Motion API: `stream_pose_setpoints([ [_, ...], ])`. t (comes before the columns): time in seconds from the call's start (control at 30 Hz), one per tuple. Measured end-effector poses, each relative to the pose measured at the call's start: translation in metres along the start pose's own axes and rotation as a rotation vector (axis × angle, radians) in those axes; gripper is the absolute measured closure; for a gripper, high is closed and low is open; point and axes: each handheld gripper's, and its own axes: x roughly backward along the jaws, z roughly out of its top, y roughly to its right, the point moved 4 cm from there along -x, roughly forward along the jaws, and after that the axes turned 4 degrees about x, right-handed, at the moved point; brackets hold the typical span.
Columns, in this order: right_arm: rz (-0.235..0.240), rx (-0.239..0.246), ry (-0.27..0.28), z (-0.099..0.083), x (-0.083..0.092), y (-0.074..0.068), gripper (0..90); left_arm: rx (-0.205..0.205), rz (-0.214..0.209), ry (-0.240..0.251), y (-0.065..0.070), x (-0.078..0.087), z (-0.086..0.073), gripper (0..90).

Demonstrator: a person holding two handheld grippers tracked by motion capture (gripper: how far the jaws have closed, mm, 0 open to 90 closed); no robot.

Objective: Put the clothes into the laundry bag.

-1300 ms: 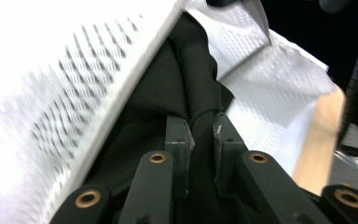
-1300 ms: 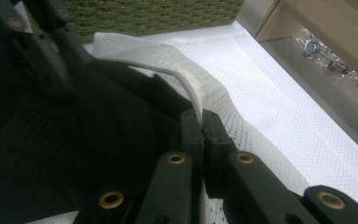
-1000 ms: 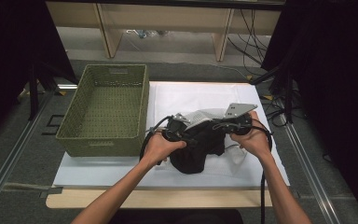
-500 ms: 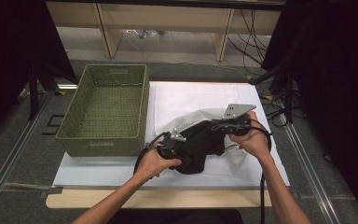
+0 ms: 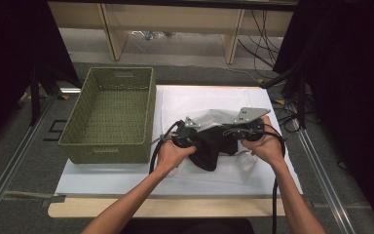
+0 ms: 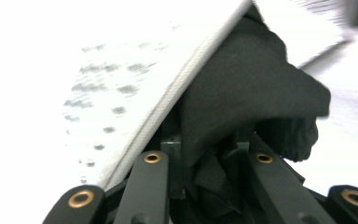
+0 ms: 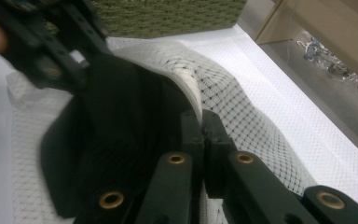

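Observation:
A white mesh bag (image 5: pixel 217 117) lies on the white sheet with a black garment (image 5: pixel 208 152) hanging out of its mouth. My right gripper (image 7: pixel 203 126) is shut on the bag's corded rim (image 7: pixel 193 91), holding the mouth up. My left gripper (image 6: pixel 205 154) faces it from the left, and its jaws have just been closing, with bunched black garment (image 6: pixel 251 88) pressed between them. In the high view, the left gripper (image 5: pixel 194 135) and right gripper (image 5: pixel 234 132) sit close together over the garment. The bag's mesh (image 6: pixel 121 84) lies beside the left jaws.
An empty green woven basket (image 5: pixel 107 146) stands at the left of the white sheet (image 5: pixel 199 97). The table's wooden near edge (image 5: pixel 165 207) runs below my forearms. Cables trail off to the right past the table.
The left hand dipped toward the near edge half a second ago, then came back up to the bag's mouth and closed on the black garment. The right hand stayed put.

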Motion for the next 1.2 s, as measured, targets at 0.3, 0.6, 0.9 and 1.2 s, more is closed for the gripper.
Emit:
stream_pose_setpoints([
  [0.3,0.005,0.004,-0.006,-0.002,-0.002,0.000,90.0,-0.021,-0.045,-0.061,0.006,0.011,-0.018,44.5],
  [0.6,0.009,-0.007,-0.015,-0.001,-0.003,-0.002,90.0,-0.041,-0.045,-0.154,0.017,0.000,-0.048,25.2],
  [0.9,0.008,-0.008,-0.013,-0.003,-0.003,-0.001,90.0,-0.044,-0.044,-0.075,0.014,-0.007,-0.029,81.3],
  [1.2,0.009,-0.013,-0.008,-0.002,0.000,-0.001,90.0,0.003,0.023,-0.027,0.001,-0.020,-0.012,82.0],
])
